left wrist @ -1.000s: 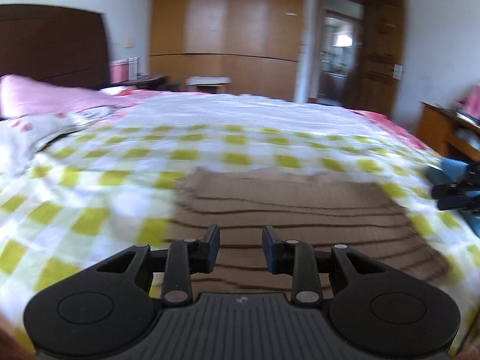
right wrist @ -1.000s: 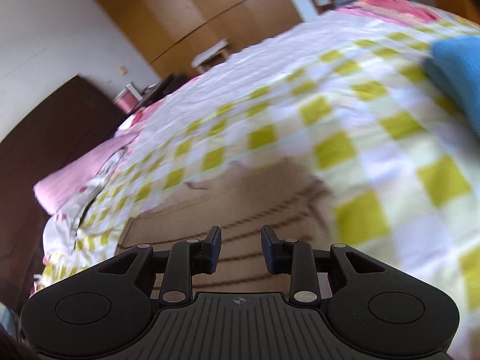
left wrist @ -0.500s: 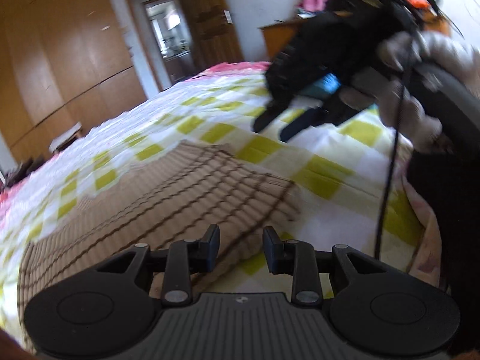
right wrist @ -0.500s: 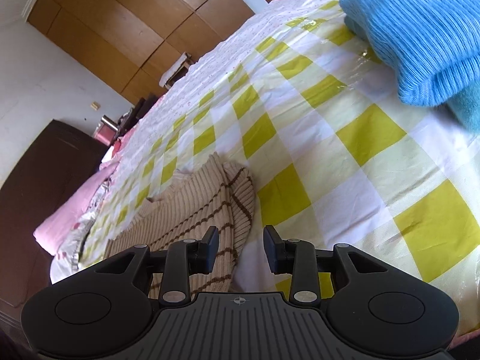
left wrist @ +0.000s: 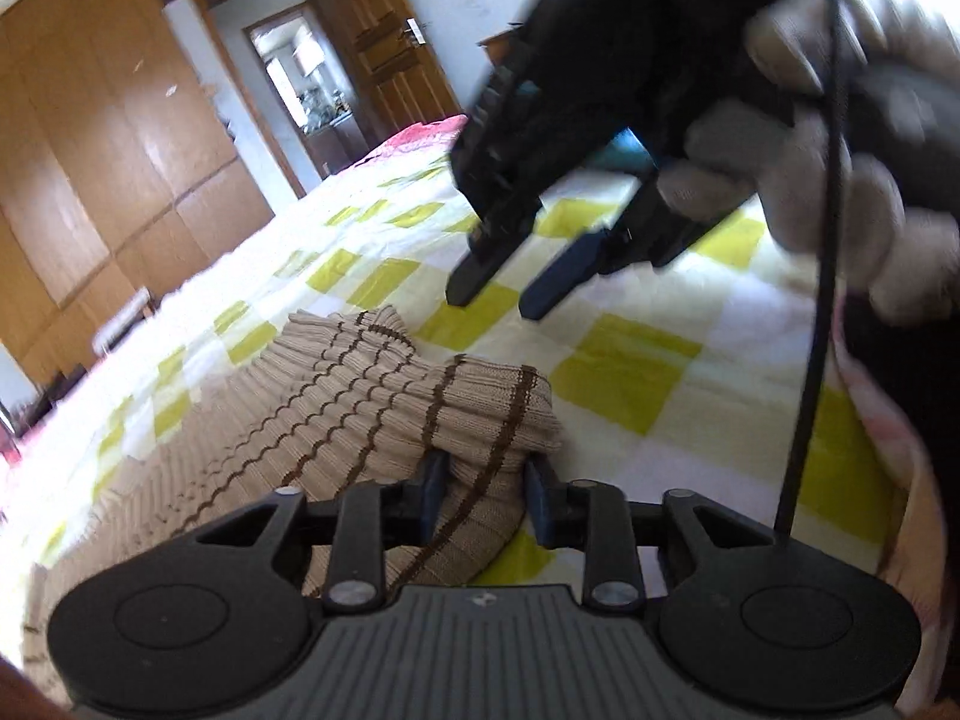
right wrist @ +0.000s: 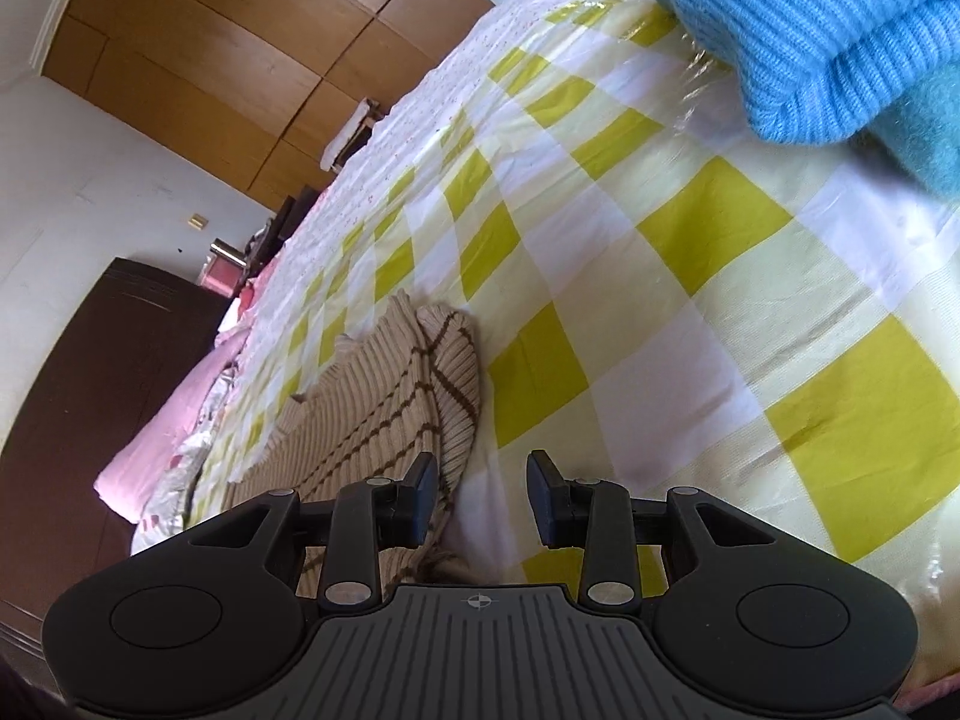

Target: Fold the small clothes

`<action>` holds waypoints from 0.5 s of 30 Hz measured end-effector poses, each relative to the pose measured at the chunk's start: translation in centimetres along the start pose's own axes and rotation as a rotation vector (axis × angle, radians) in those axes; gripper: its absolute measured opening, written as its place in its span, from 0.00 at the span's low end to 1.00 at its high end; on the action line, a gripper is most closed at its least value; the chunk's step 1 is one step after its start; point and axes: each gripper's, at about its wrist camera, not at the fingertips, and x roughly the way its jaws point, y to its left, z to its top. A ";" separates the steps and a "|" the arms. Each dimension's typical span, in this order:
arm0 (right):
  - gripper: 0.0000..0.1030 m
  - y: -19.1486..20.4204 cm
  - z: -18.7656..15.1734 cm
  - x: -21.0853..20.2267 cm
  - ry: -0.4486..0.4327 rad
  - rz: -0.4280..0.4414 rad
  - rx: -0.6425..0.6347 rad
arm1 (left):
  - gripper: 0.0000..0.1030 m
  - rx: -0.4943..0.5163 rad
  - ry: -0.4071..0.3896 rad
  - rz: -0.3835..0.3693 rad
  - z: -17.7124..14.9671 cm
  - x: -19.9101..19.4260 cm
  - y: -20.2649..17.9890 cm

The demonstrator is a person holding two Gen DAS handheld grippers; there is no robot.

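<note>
A tan knit garment with brown stripes [left wrist: 336, 420] lies on the yellow-and-white checked bed cover [left wrist: 630, 372]. My left gripper [left wrist: 485, 495] is open, and the garment's ribbed edge lies between its fingers. My right gripper [right wrist: 483, 495] is open at the garment's near corner [right wrist: 396, 408], with bare cover between the fingers. In the left wrist view the right gripper [left wrist: 510, 291] hovers open above the cover, beyond the garment, held by a gloved hand [left wrist: 840, 138].
A blue knit garment [right wrist: 810, 30] lies on the cover at the top right of the right wrist view. A pink pillow [right wrist: 162, 438] and dark headboard [right wrist: 90, 396] are at the far left. Wooden wardrobes [left wrist: 120, 138] and a door [left wrist: 300, 96] stand behind the bed.
Both grippers have swung toward the garment's right edge and come down close to it. The left gripper's fingers now straddle the ribbed edge.
</note>
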 end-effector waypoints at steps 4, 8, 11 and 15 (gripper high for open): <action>0.36 0.7 0.6 1.0 0.019 -0.005 -0.040 | 0.19 -0.110 -0.010 -0.025 0.8 -0.9 2.1; 0.41 1.3 2.3 3.6 0.080 0.019 -0.036 | 0.17 -0.165 -0.020 -0.041 1.3 -1.6 2.7; 0.43 1.7 3.5 5.6 0.101 -0.002 -0.024 | 0.17 -0.204 -0.013 -0.058 1.2 -1.5 3.1; 0.48 1.8 4.3 7.6 0.113 0.009 -0.014 | 0.17 -0.248 -0.006 -0.074 1.0 -1.5 3.4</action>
